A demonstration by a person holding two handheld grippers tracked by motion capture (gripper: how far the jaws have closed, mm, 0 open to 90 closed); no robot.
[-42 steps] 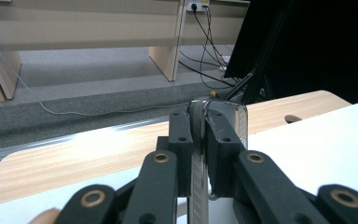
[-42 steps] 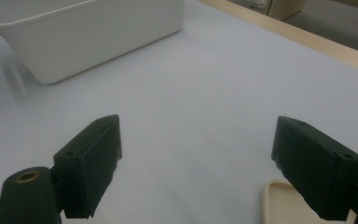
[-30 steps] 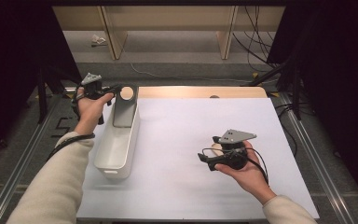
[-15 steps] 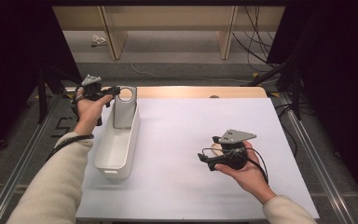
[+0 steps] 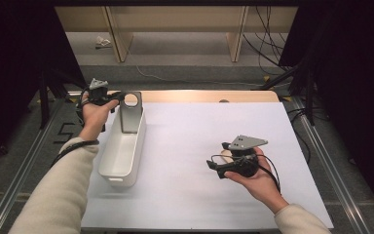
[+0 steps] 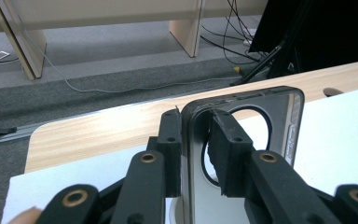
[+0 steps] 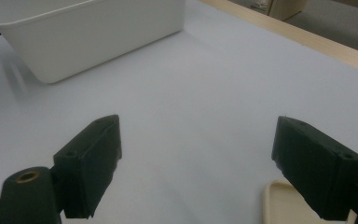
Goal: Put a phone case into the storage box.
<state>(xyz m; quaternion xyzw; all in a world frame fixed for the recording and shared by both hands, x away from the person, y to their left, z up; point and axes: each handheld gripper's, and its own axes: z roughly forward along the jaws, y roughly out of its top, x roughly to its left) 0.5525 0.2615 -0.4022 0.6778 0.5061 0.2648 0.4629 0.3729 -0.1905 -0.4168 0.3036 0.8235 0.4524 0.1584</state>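
Observation:
A grey plate [image 5: 126,117] with a round hole stands upright at the far end of a long white bin [image 5: 108,168]. My left gripper [image 5: 119,97] reaches over that end with its jaws on either side of the plate's top edge [image 6: 279,116]. In the left gripper view [image 6: 193,116] the jaws have just been opening: one pad still lies against the dark rim, while the other stands a sliver off the plate's face. My right gripper [image 5: 213,168] hovers over the white table to the right, open and holding nothing [image 7: 196,135], pointing toward the bin [image 7: 98,37].
A small beige flat piece [image 7: 279,205] lies on the table under my right gripper. The white mat [image 5: 190,136] ends at a wooden strip [image 5: 199,96] along the far side. Metal rails run along both sides, with cables on the floor beyond.

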